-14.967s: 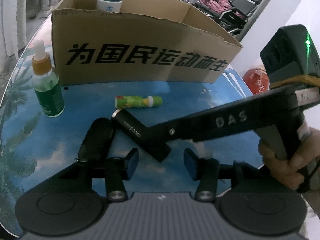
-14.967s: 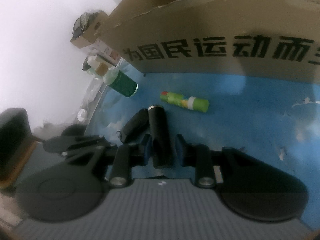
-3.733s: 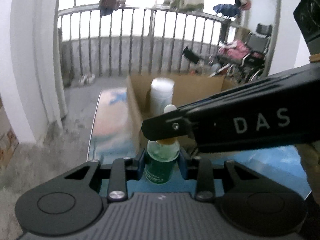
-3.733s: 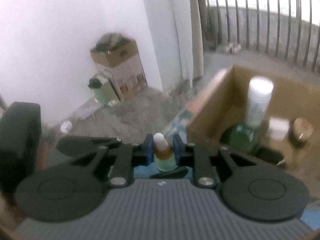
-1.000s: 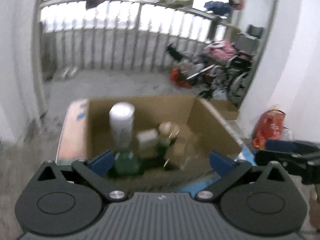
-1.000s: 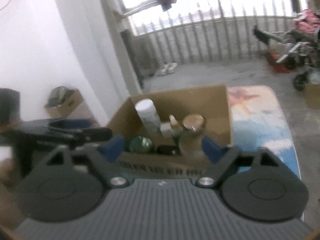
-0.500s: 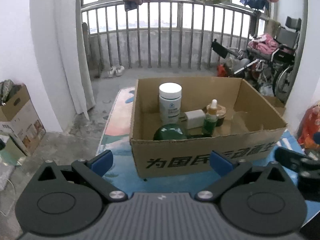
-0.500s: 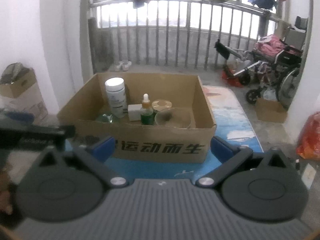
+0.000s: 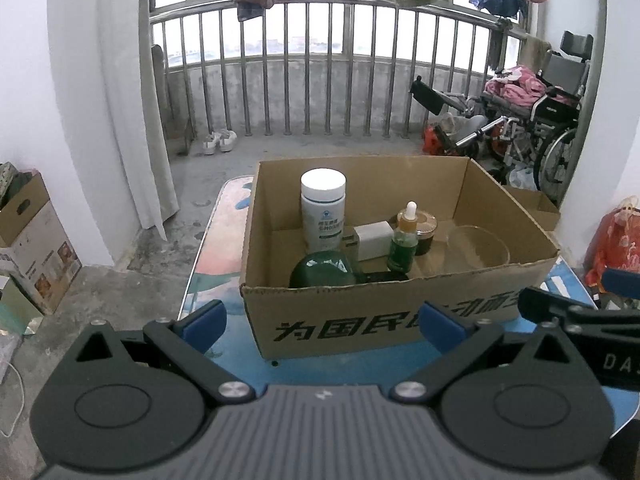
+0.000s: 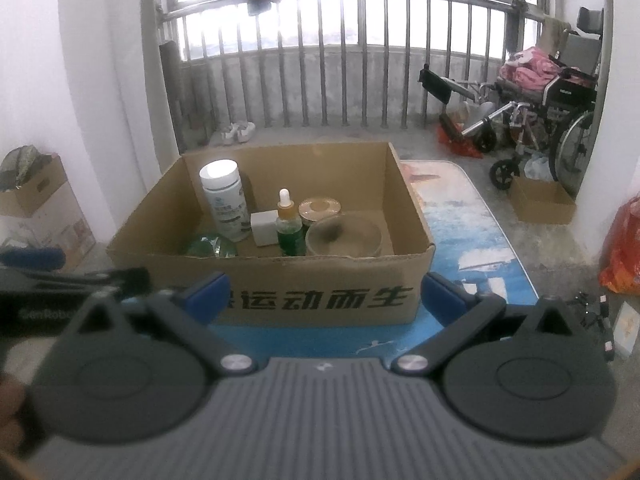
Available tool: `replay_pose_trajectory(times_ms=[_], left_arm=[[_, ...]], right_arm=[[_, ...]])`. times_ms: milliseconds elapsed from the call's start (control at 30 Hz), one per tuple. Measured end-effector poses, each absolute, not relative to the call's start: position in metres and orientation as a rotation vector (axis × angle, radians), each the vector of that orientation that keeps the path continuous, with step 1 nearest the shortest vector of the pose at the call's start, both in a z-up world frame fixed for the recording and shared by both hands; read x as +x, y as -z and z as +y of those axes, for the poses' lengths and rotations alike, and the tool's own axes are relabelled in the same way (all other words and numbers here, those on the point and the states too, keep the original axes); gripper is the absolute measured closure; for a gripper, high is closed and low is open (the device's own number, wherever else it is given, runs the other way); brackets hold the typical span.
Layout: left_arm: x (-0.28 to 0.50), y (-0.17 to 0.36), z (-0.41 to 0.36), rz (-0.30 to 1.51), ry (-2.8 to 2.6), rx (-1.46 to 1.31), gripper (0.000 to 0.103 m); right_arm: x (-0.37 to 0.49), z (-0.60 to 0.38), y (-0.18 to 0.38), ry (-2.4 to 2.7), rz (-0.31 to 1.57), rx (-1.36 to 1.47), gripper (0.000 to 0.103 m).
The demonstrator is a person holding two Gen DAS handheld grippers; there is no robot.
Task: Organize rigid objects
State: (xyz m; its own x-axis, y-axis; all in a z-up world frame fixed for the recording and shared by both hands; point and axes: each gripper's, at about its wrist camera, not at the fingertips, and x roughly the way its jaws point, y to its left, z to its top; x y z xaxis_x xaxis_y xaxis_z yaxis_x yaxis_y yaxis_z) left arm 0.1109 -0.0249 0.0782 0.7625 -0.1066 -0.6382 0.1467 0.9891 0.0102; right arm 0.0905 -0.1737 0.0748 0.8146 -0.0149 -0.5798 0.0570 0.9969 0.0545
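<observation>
standing wide apart, the blue pads of the left claw (image 9: pixel 322 322) have nothing between them, and the right claw (image 10: pixel 325 294) is spread as wide, also with nothing in it; its jaws have just been opening. the open brown cardboard box with black printed characters (image 9: pixel 372 320) sits just ahead of both claws on the blue printed table top (image 10: pixel 472 248). inside it, ahead of the left claw and a little to its left side, stands the tall white plastic bottle with a white cap (image 9: pixel 323 210). the small green dropper bottle with an orange collar and white tip (image 9: pixel 404 240) stands upright near the middle of the box, touching or almost touching the white square block (image 9: pixel 373 240). a dark green round object (image 9: pixel 322 270) lies at the near wall, a brown jar with a wooden-looking lid (image 10: pixel 320 210) is behind the dropper bottle, and a clear glass bowl (image 9: pixel 476 246) is to the right.

a few seconds ago both claws were closed together on this dropper bottle beside the box; now it is in the box and free. the black tube and the green glue stick, lying on the table much earlier, are no longer on it. compared with one second ago, both views are sharp, and the box is seen lower and more from the front. the tip of the right claw shows at the right edge of the left view.
</observation>
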Motion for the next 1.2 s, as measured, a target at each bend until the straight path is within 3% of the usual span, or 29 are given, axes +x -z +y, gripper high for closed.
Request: replay_pose_trajectory(times_ms=[1200], left_arm=[[0.132, -0.071, -0.034, 0.718, 0.136, 0.062, 0.004]], right_arm=[[0.105, -0.183, -0.069, 0.043, 0.641, 0.074, 0.001]])
